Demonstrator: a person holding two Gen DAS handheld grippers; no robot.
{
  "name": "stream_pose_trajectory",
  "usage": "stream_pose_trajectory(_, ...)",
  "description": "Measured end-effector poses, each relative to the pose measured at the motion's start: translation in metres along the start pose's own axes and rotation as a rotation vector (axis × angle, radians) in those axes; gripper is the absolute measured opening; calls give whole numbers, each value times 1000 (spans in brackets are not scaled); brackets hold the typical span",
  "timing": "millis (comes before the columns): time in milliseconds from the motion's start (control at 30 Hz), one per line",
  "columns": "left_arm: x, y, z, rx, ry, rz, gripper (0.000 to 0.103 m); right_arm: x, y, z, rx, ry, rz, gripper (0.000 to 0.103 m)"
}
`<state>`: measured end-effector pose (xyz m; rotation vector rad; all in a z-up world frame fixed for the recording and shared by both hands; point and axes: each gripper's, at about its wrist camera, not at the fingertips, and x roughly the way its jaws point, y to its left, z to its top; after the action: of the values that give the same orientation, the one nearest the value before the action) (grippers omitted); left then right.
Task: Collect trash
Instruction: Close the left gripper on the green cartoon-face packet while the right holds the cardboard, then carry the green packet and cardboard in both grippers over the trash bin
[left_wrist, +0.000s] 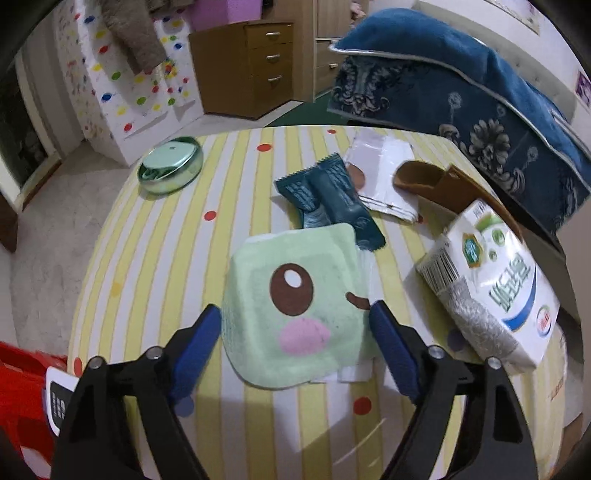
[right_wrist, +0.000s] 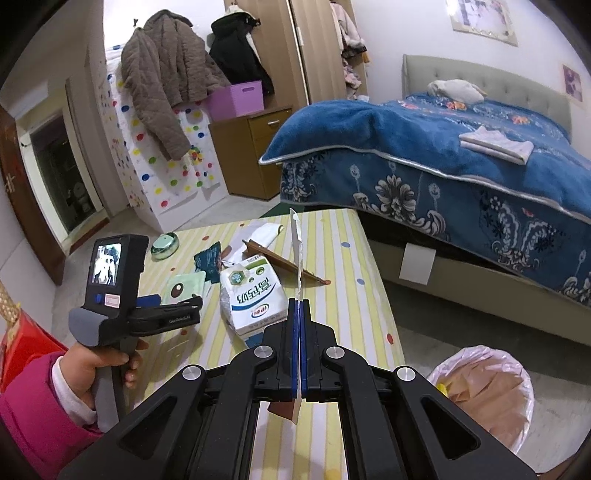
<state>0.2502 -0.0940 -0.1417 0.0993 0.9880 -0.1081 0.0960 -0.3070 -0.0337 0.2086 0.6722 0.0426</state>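
Observation:
My left gripper (left_wrist: 295, 321) is open, its blue fingers either side of a pale green packet with a cartoon face (left_wrist: 299, 299) on the striped table (left_wrist: 147, 258). Two dark teal wrappers (left_wrist: 328, 199) lie just beyond it. A white and green milk carton (left_wrist: 491, 284) lies on its side to the right. My right gripper (right_wrist: 299, 306) is shut on a thin white torn wrapper (right_wrist: 296, 243) held edge-on above the table. The left gripper (right_wrist: 173, 310) also shows in the right wrist view, by the green packet (right_wrist: 184, 288).
A bin with a pink liner (right_wrist: 484, 391) stands on the floor right of the table. A round green tin (left_wrist: 170, 164), a white wrapper (left_wrist: 384, 170) and a brown cardboard piece (left_wrist: 450, 188) lie on the table. A bed with a blue blanket (right_wrist: 443, 155) is beyond.

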Motion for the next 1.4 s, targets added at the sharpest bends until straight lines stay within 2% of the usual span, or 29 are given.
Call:
stream_pose_trajectory(33,-2,-1,-1,10,-6,-6,73,-1,0,-1,1,1,1,0)
stream_pose_trajectory(100,-5,-3,-4,28,-9,-17,58,-3,2,-2,0,3,0,0)
stream_pose_trajectory(167,-11,-3,-10,49,-5,-38,52,-9,4,-3,-1,0,1,0)
stream_pose_trajectory(200,-16,-1,-15,60,-2,-61,44,-12,5,-4,-3,-2,0,0)
stream_pose_trajectory(267,-30,6,-24,43,-7,-156,32,-21,6,-6,-2,-7,4,0)
stream_pose_trajectory(300,-42,11,-30,32,-17,-213,29,-24,6,-6,1,-10,6,0)
stream_pose_trajectory(367,-63,17,-42,21,-51,-282,24,-34,7,-8,3,-21,5,0)
stream_pose_trajectory(433,-88,22,-52,5,-92,-339,24,-41,8,-9,3,-28,8,0)
stream_pose_trajectory(500,-112,26,-62,-1,-128,-362,24,-48,10,-9,0,-32,7,0)
stream_pose_trajectory(833,-166,-9,-75,69,-214,-376,24,-68,-1,-20,23,-36,-15,0)
stream_pose_trajectory(1100,-174,-71,-75,182,-212,-439,24,-88,-43,-34,84,-47,-80,0)
stream_pose_trajectory(1400,-167,-168,-78,338,-192,-537,24,-113,-104,-56,177,-55,-202,0)
